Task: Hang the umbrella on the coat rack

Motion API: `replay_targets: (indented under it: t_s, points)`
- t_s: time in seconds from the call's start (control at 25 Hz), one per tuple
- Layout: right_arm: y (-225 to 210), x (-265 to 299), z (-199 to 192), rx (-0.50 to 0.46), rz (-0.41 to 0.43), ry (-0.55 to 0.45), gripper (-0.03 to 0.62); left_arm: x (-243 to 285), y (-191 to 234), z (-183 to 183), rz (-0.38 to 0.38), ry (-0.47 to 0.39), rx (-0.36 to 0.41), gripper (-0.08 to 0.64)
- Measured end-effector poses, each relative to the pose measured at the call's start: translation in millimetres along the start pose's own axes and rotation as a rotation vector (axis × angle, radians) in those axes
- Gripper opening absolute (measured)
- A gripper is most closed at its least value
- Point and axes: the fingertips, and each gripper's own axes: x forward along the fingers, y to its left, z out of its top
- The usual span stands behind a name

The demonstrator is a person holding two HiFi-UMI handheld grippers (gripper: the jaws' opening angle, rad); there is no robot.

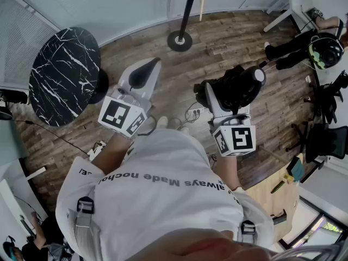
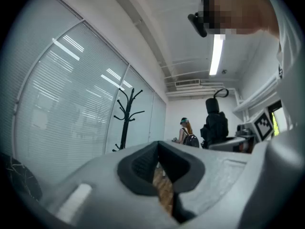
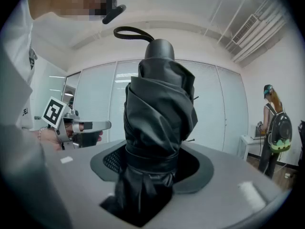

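Observation:
A folded black umbrella [image 3: 157,113] stands upright between the jaws of my right gripper [image 3: 151,171], which is shut on its strapped lower part. Its strap loop [image 3: 133,31] sticks up from the handle end. In the head view the umbrella [image 1: 237,86] sits on the right gripper [image 1: 224,103] at waist height. My left gripper [image 1: 148,67] is held level beside it, shut and with nothing in it. The black coat rack [image 2: 126,118] stands ahead by the glass wall, and its round base [image 1: 179,40] is on the wooden floor in front of me.
A round black marble table [image 1: 64,75] stands to my left. A white table [image 1: 291,7], dark office chairs [image 1: 326,140] and a seated person [image 1: 304,42] fill the right side. Another person with a backpack [image 3: 274,128] stands further off. A power strip with cables [image 1: 194,113] lies near my feet.

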Motion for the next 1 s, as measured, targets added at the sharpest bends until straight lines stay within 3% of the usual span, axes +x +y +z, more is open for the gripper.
replay_targets:
  t_s: [0.32,0.52,1.0]
  points:
    - [19.7,19.3,-4.1,0.048,-0.009,-0.003,0.262,-15.1,27.9,-2.3,-0.016,0.01,-0.004,0.003]
    - [22.2,26.1,-3.7,0.028,-0.007,0.01,0.262,-15.1,31.2,-4.5,-0.018,0.014,-0.013,0.003]
    - [-34.6,79.0,-8.6,0.047,-0.021,-0.001,0.262,51.4,61.8,-14.5,-0.019,0.025,-0.015,0.003]
